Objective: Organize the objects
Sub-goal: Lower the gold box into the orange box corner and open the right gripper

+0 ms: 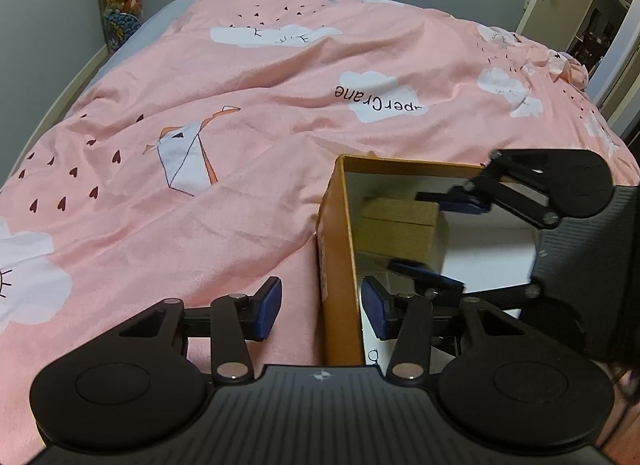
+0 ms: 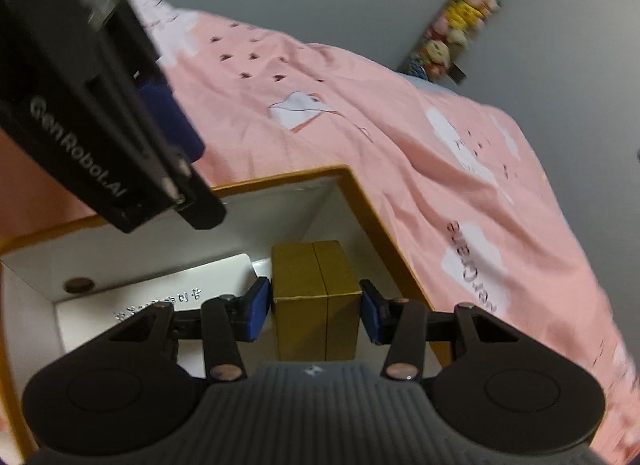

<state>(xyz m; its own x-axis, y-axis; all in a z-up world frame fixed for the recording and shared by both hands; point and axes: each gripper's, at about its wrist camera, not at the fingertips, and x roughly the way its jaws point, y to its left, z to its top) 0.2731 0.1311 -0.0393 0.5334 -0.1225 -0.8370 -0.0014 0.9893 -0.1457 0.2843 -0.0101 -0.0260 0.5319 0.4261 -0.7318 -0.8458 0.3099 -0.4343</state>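
Right wrist, right gripper [image 2: 316, 311] clasping gold box [image 2: 314, 293]

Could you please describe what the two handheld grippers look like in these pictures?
Both are matte black. The left gripper and right gripper each have a ribbed dark body with a small white crosshair mark, two round black discs, and jointed black link arms with silver pins that carry fingers faced with blue textured pads. White lettering reading GenRobot.AI runs along the left gripper's side. No cables or sleeves show.
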